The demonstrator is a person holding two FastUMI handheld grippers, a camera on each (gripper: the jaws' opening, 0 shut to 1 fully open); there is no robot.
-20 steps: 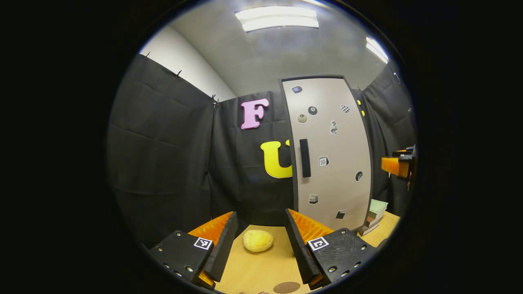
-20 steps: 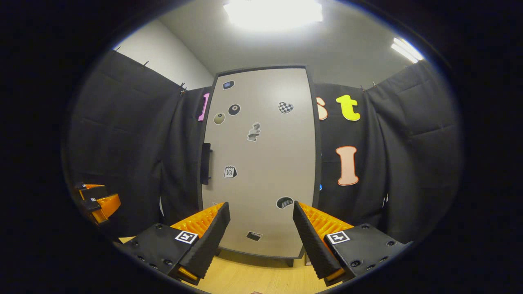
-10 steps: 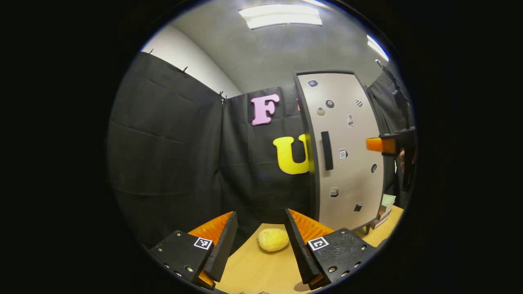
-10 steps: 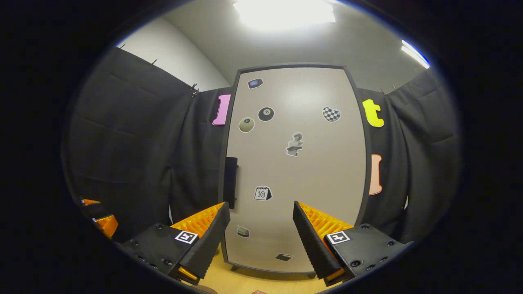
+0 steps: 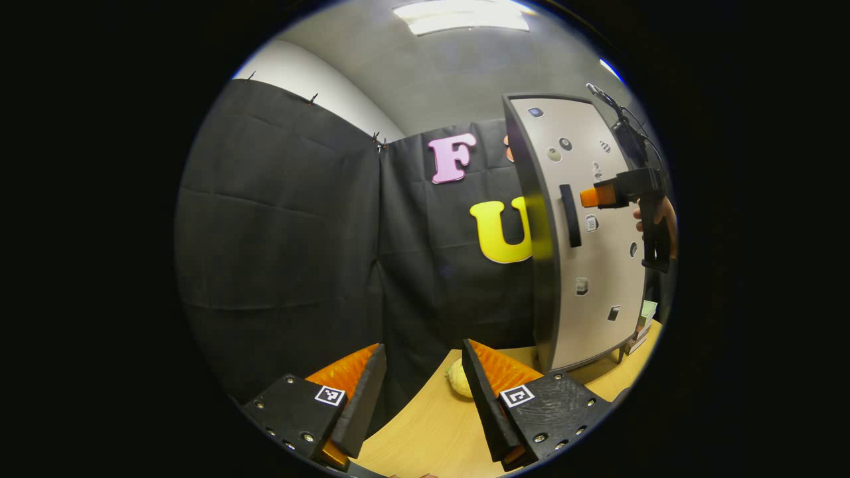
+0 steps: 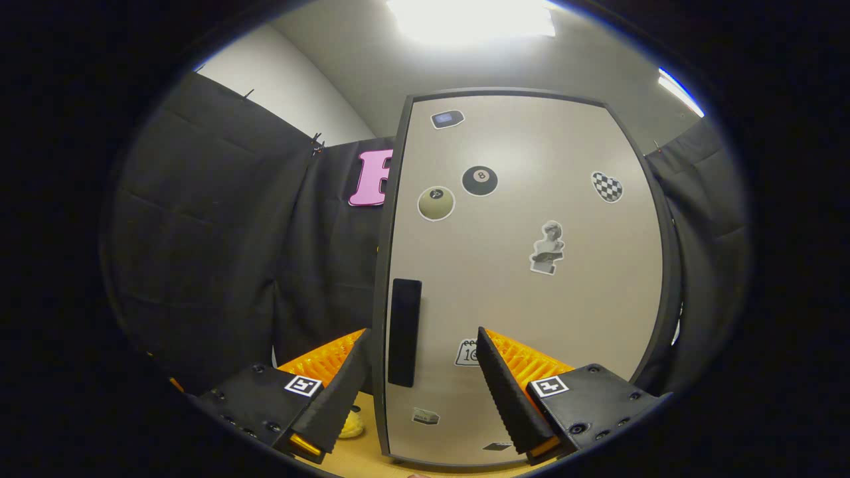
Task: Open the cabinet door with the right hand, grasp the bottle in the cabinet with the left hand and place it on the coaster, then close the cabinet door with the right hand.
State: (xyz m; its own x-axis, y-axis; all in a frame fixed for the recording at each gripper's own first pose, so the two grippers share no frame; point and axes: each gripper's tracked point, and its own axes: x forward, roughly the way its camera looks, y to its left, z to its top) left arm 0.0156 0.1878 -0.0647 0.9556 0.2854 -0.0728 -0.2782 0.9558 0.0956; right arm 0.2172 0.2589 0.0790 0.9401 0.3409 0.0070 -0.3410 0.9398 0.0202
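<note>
The cabinet door [image 6: 531,279] is shut, covered in stickers, with its black handle [image 6: 404,332] at about 7 o'clock in my right gripper view, sitting between the spread fingers of my right gripper [image 6: 422,385], which grips nothing. In my left gripper view the same door [image 5: 591,265] stands at 3 o'clock, and my right gripper [image 5: 614,194], held in my hand [image 5: 657,219], hangs just beside the handle [image 5: 570,216]. My left gripper [image 5: 422,392] is wide apart too, above the wooden table [image 5: 431,431]. A yellow sponge [image 5: 459,382] lies at 6 o'clock.
</note>
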